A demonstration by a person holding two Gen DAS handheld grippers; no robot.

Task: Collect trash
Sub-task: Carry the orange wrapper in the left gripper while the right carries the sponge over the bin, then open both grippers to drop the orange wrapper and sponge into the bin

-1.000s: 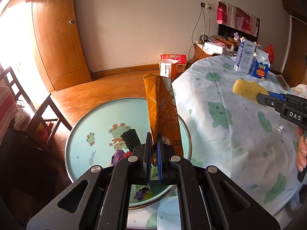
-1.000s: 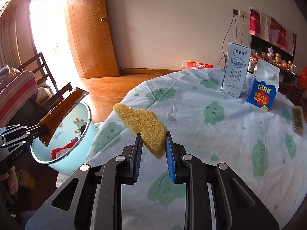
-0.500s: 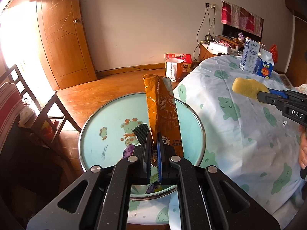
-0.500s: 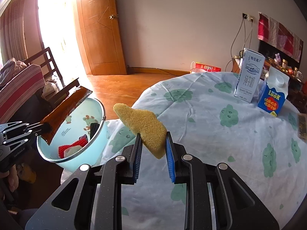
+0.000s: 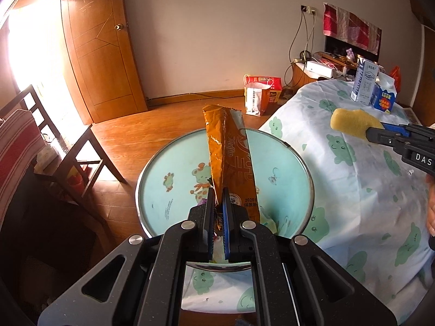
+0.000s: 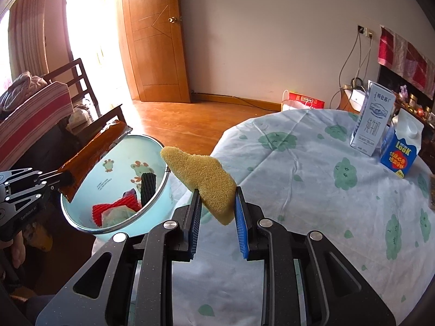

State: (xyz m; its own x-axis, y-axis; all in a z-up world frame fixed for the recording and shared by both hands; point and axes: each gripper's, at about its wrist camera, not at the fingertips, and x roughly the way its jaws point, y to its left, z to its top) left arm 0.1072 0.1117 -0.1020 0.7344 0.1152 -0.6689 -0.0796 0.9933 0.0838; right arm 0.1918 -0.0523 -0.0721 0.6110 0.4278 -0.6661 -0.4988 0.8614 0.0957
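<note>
At the far left stands a wooden chair (image 6: 81, 81) with a striped red cloth (image 6: 32, 114) draped over it, in front of the bright open doorway and its wooden door (image 6: 155, 40). My left tool (image 5: 217, 212) is clamped narrow on the lower end of a long orange snack wrapper (image 5: 228, 152), which rises stiffly from between the pads and leans out over the pale blue basin (image 5: 174, 184). In the right wrist view the same wrapper (image 6: 92, 154) slants across the basin's rim (image 6: 81, 225), held above it rather than lying in it. Inside the basin I can see a red ribbed piece (image 6: 114, 209), a black ribbed piece (image 6: 148, 187) standing against the wall, and some crumpled pale material (image 6: 119, 216). The basin sits just beside the edge of the round surface (image 6: 312, 190), which is covered with a white cloth printed with green cloud faces.

Further right, my right tool (image 6: 217, 212) grips a yellow sponge (image 6: 201, 176) by its lower corner, the pads set moderately apart by its thickness; the sponge juts up and to the left, in the air above the surface near the basin. From the left wrist view that sponge (image 5: 350, 125) pokes out of the right tool (image 5: 380, 133) over the cloth.

At the far right, well apart from the basin, an upright white milk carton (image 6: 372, 119) and a blue carton (image 6: 399, 152) marked LOOK stand just beside each other on the surface. On the floor behind, a paper bag (image 5: 255, 99) sits near the wall.
</note>
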